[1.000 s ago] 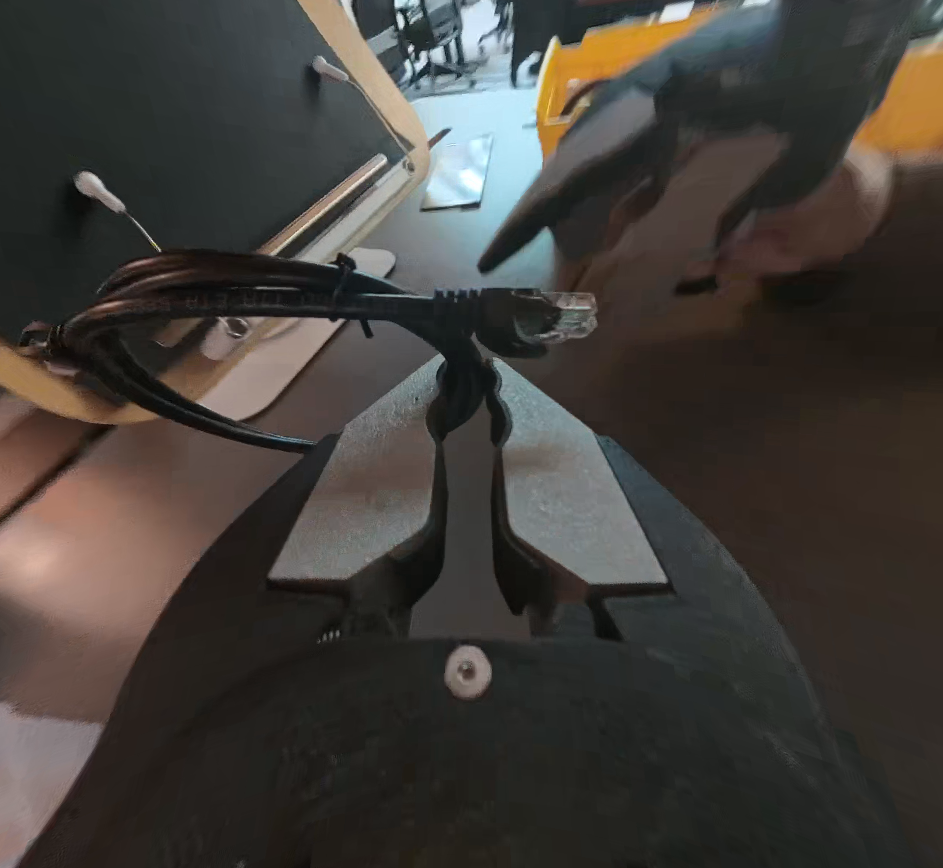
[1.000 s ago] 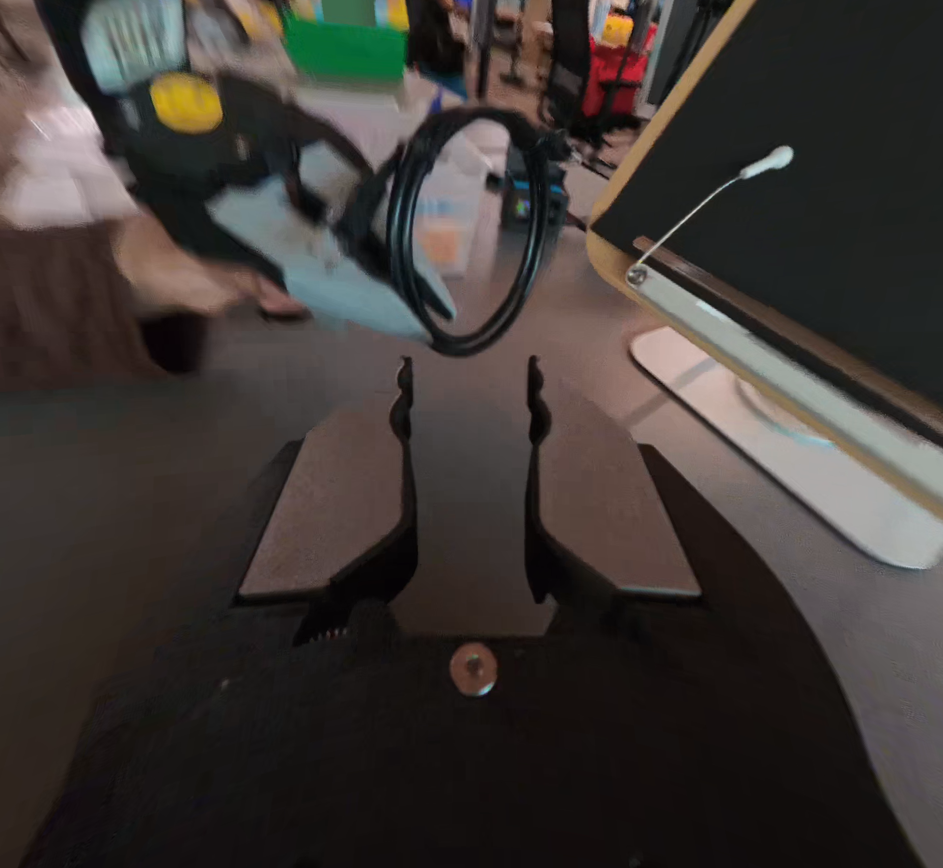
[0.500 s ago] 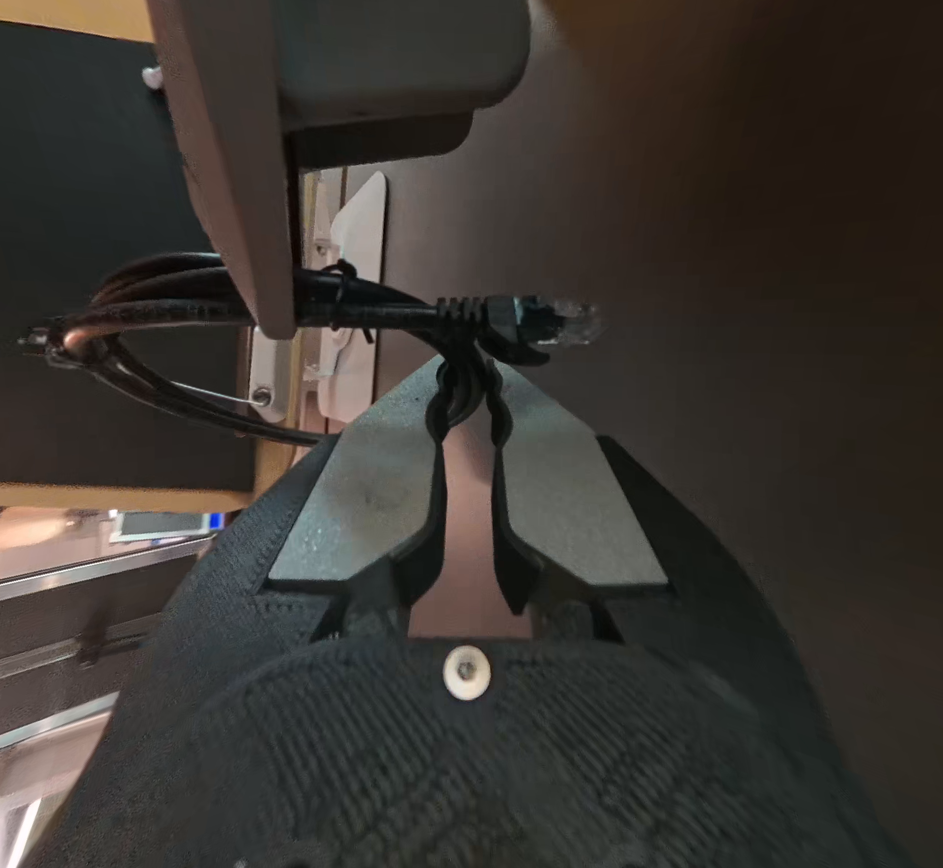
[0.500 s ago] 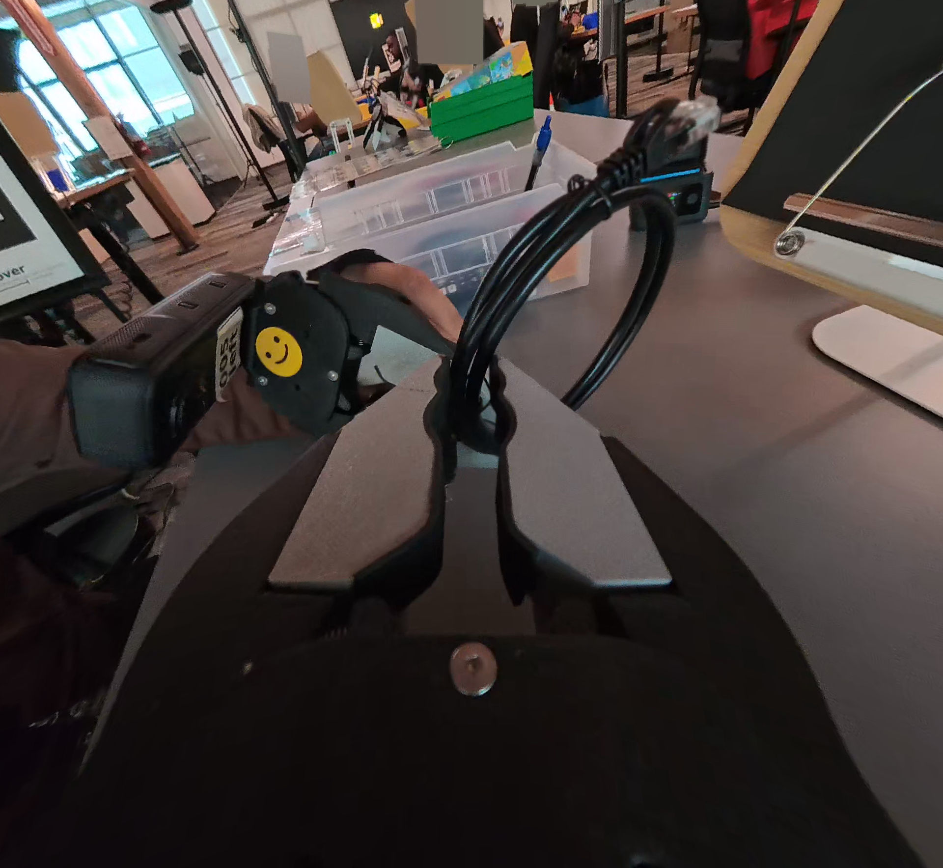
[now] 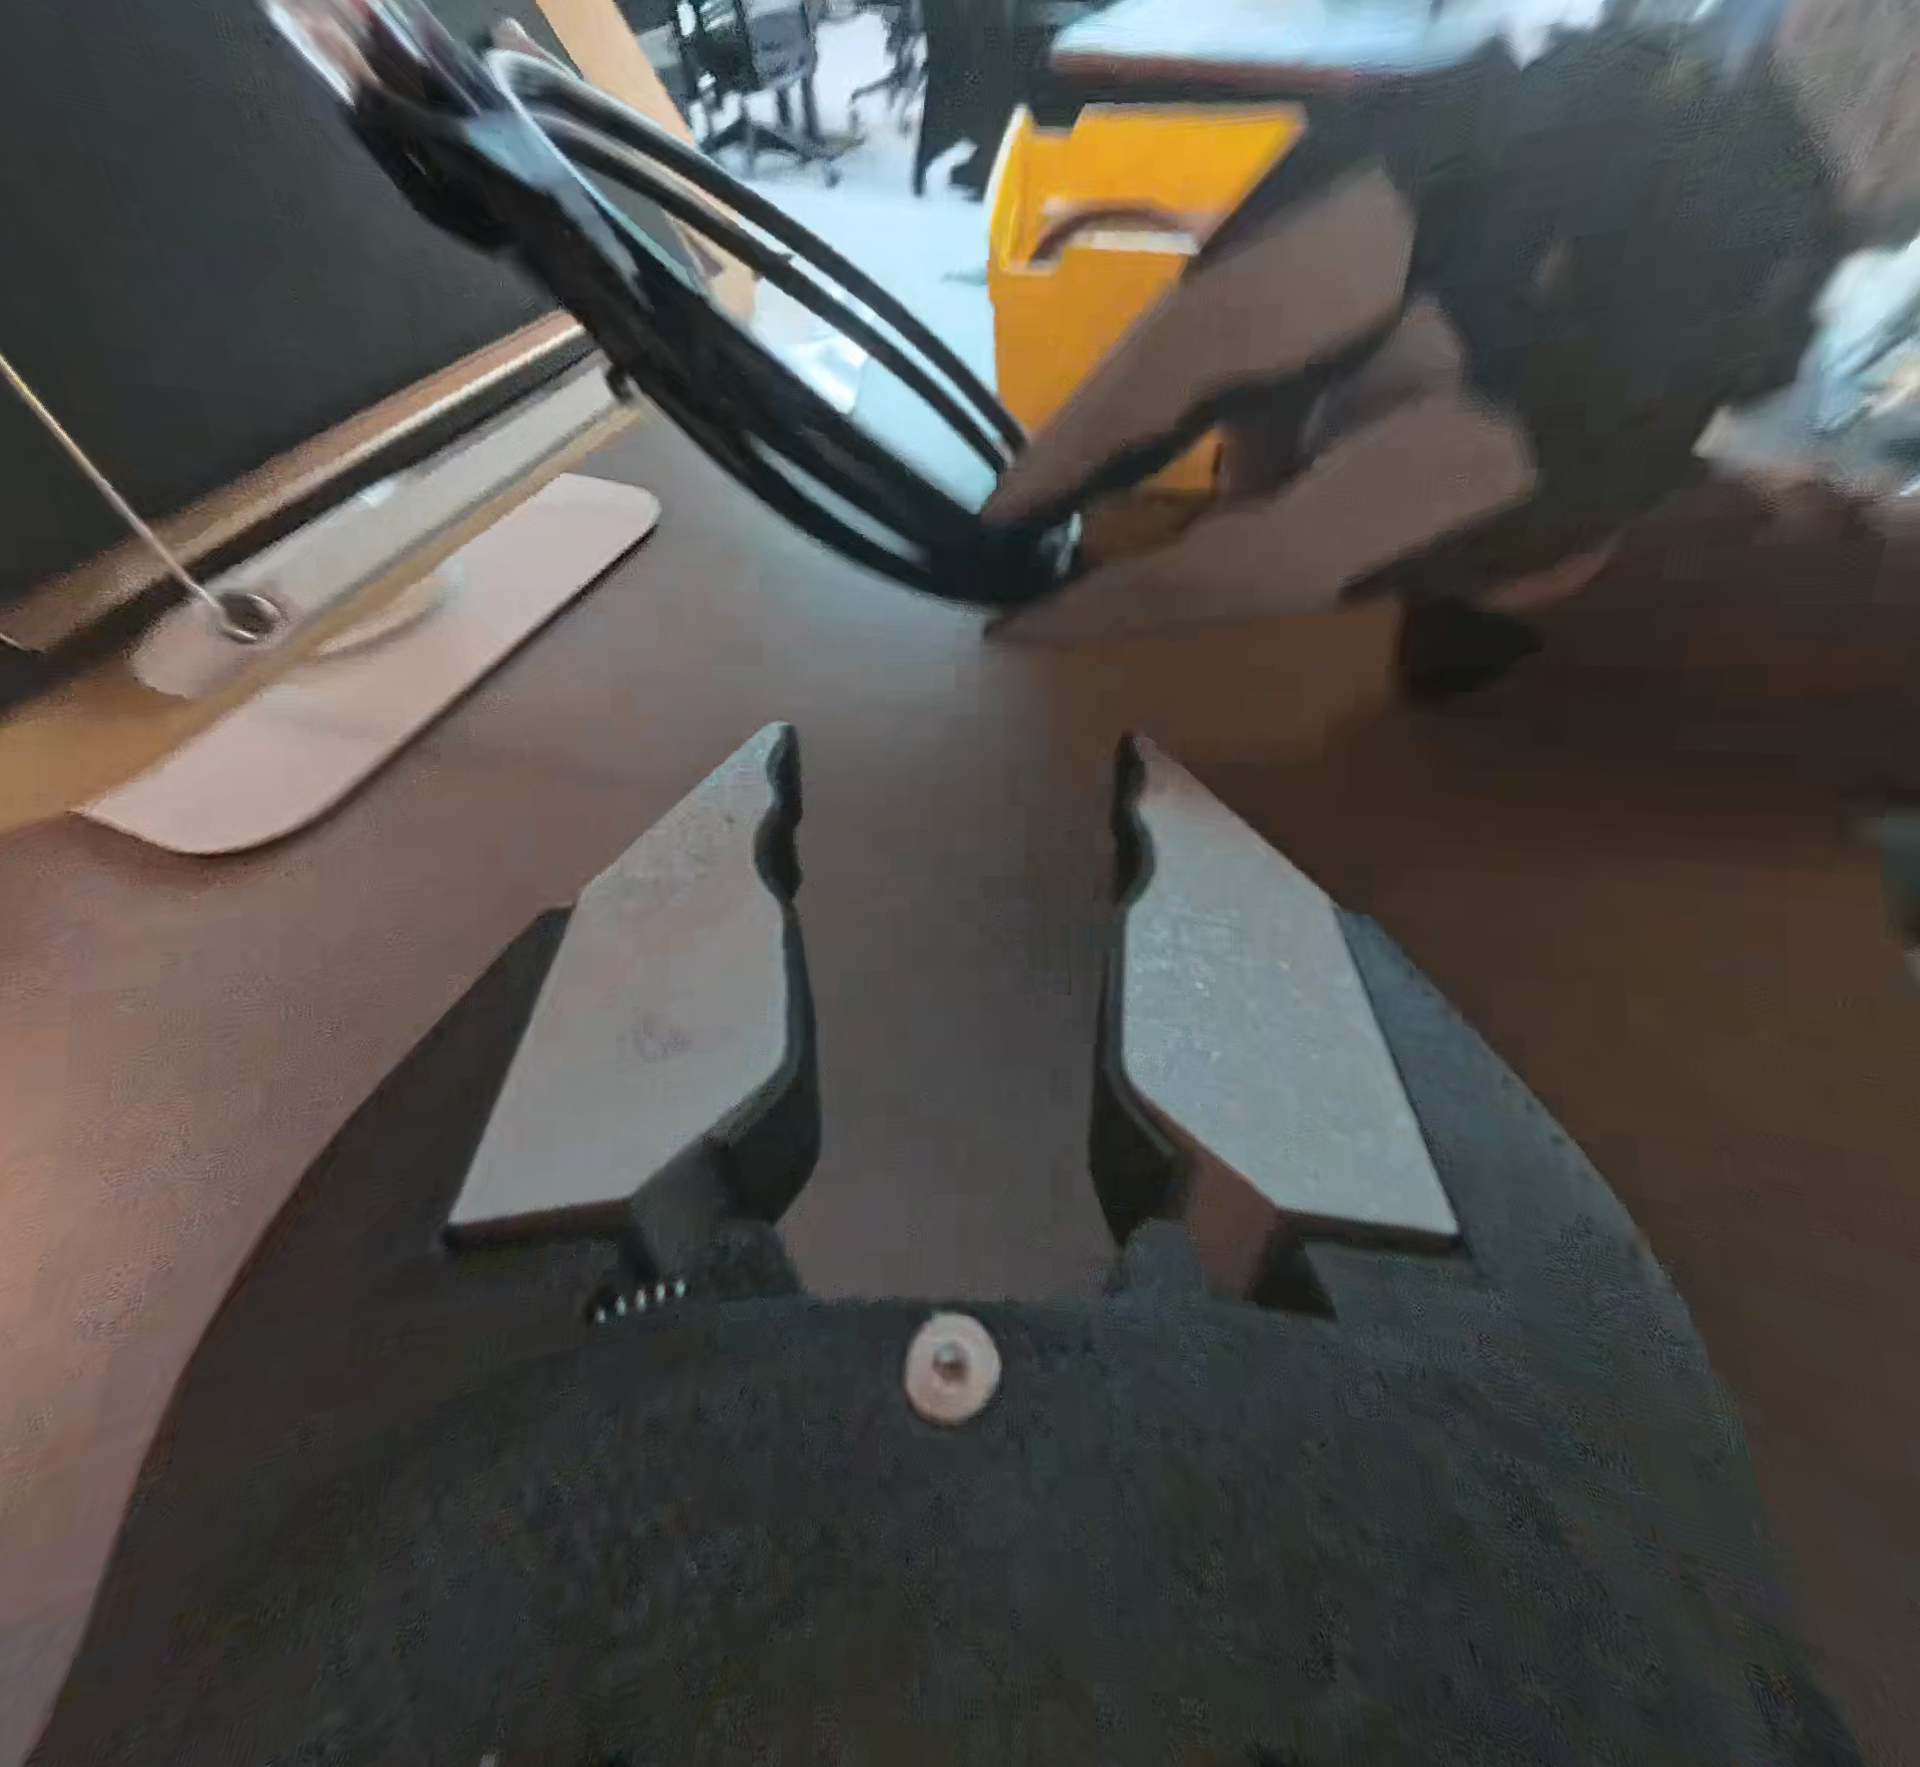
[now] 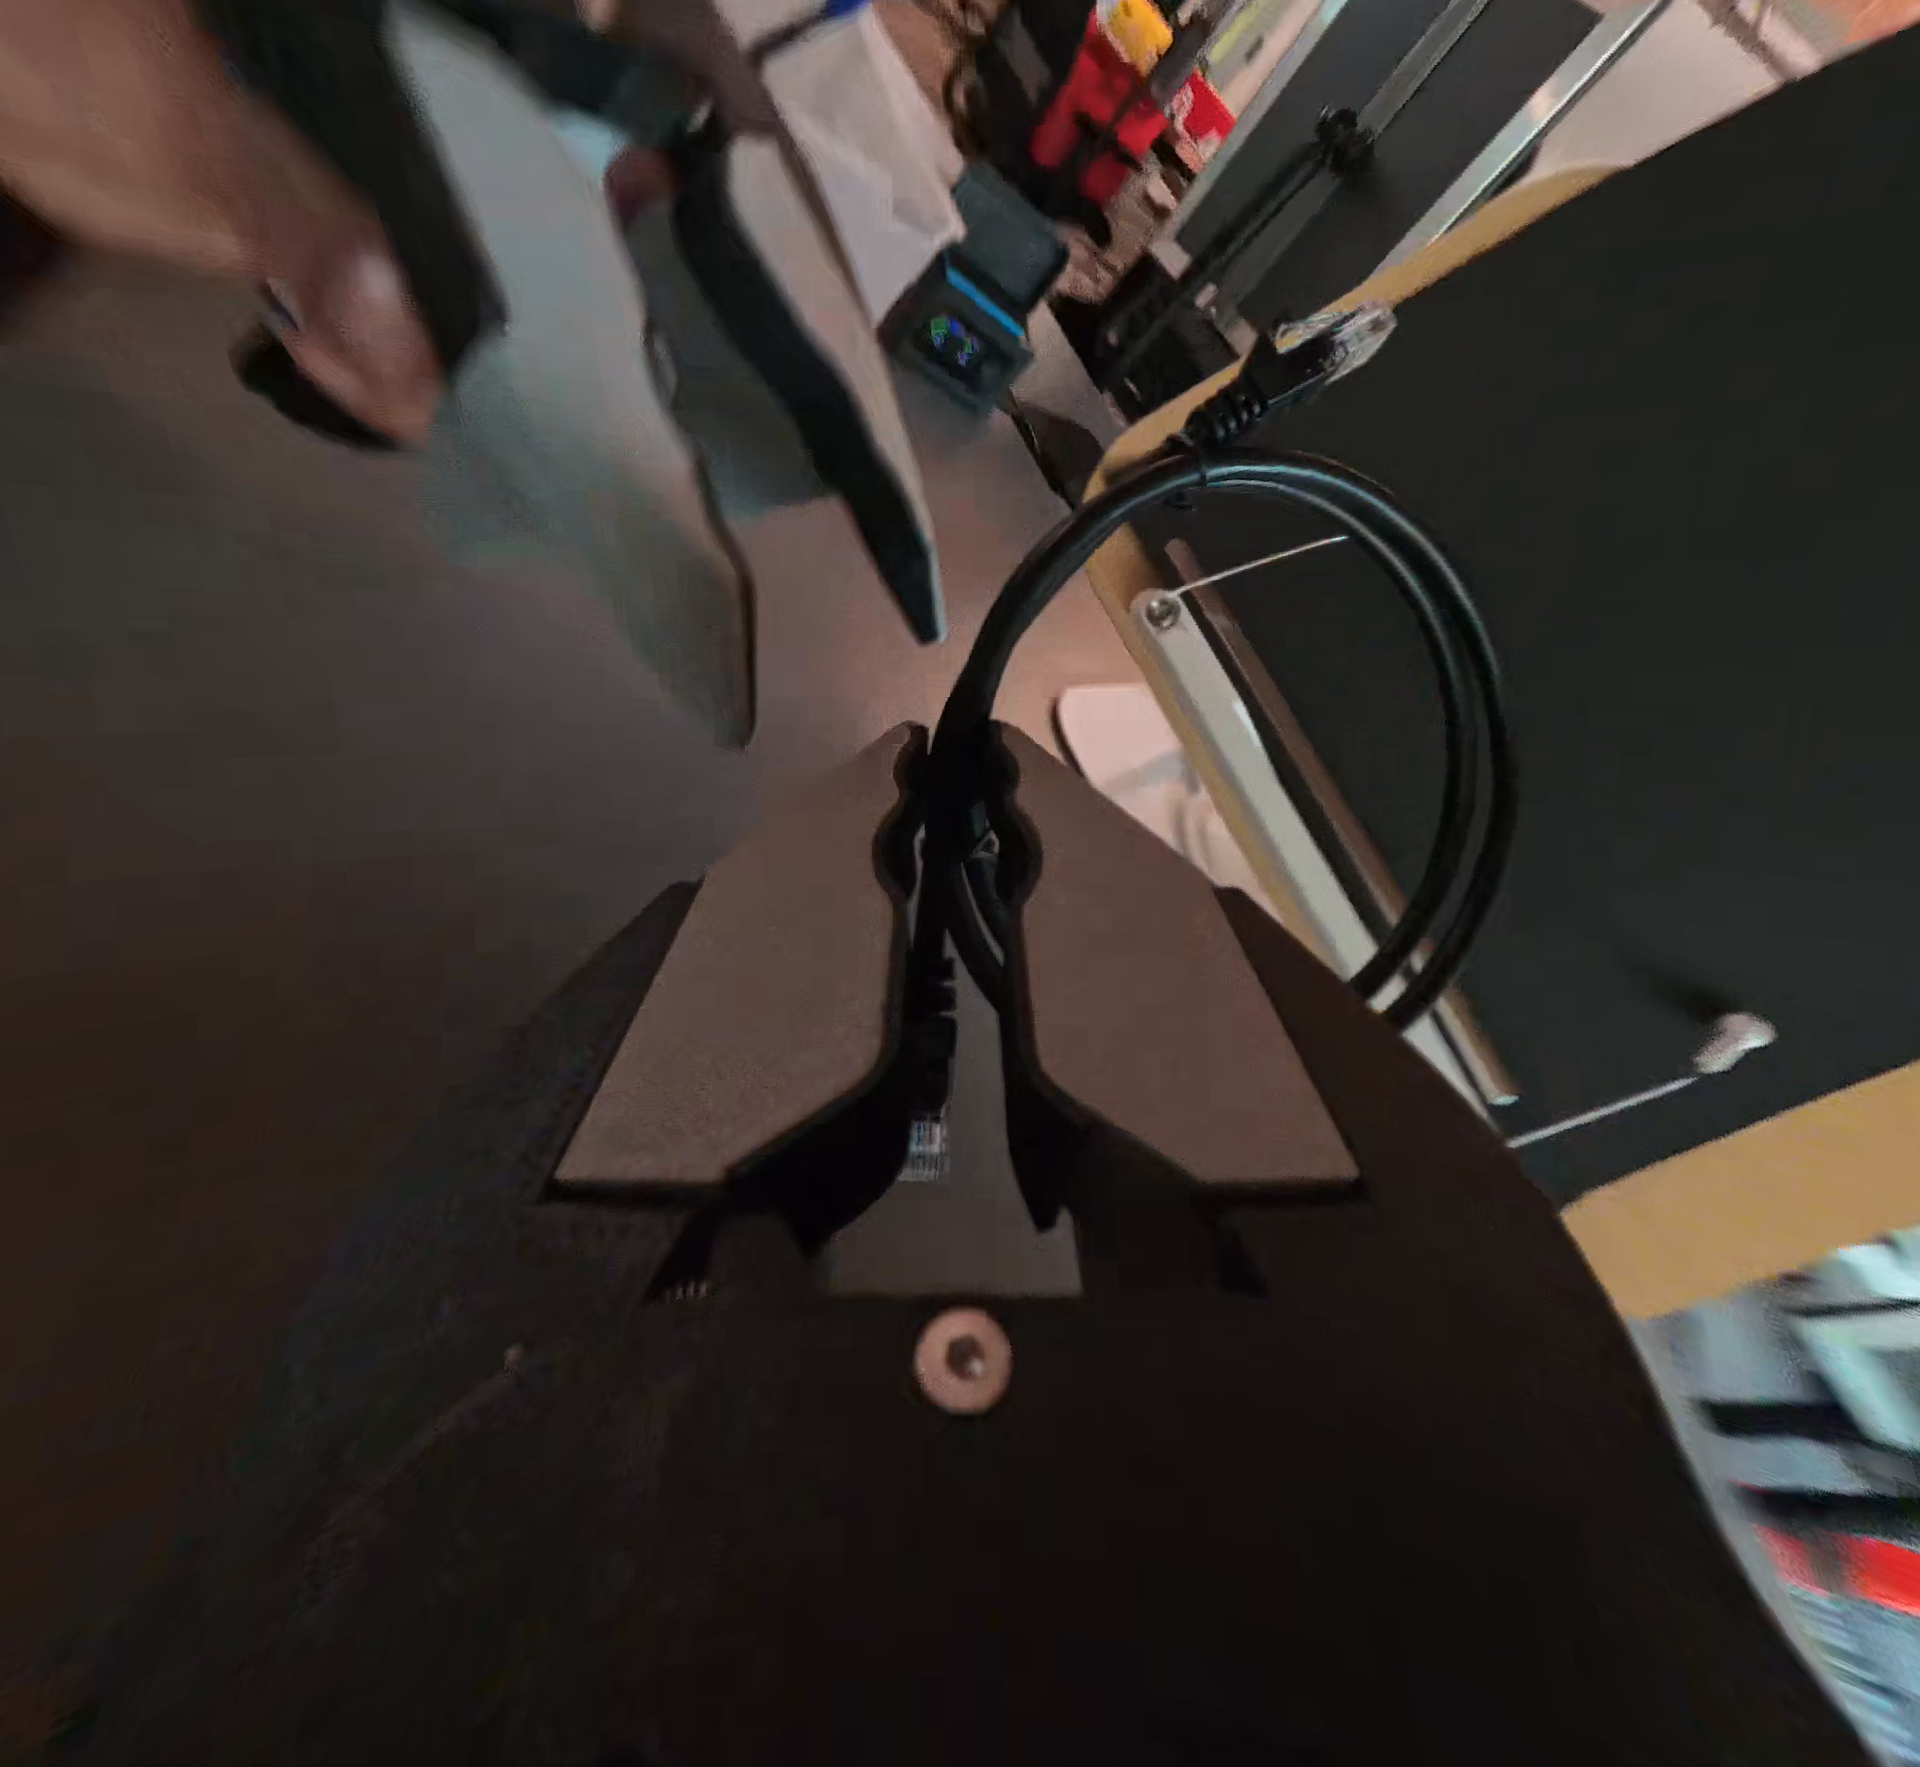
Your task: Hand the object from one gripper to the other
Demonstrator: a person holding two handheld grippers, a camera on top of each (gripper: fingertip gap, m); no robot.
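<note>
A: Left gripper (image 5: 956, 782)?
B: Released since 0.5 s ago; jaws now wide apart, empty.
A: Coiled network cable (image 6: 1455, 730)?
B: Pinched in closed right gripper (image 6: 958, 761); loop beside black board (image 6: 1714, 522).

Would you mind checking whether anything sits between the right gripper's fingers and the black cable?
Nothing visible does: the right gripper is already shut directly on the coiled black network cable; the left gripper is open.
</note>
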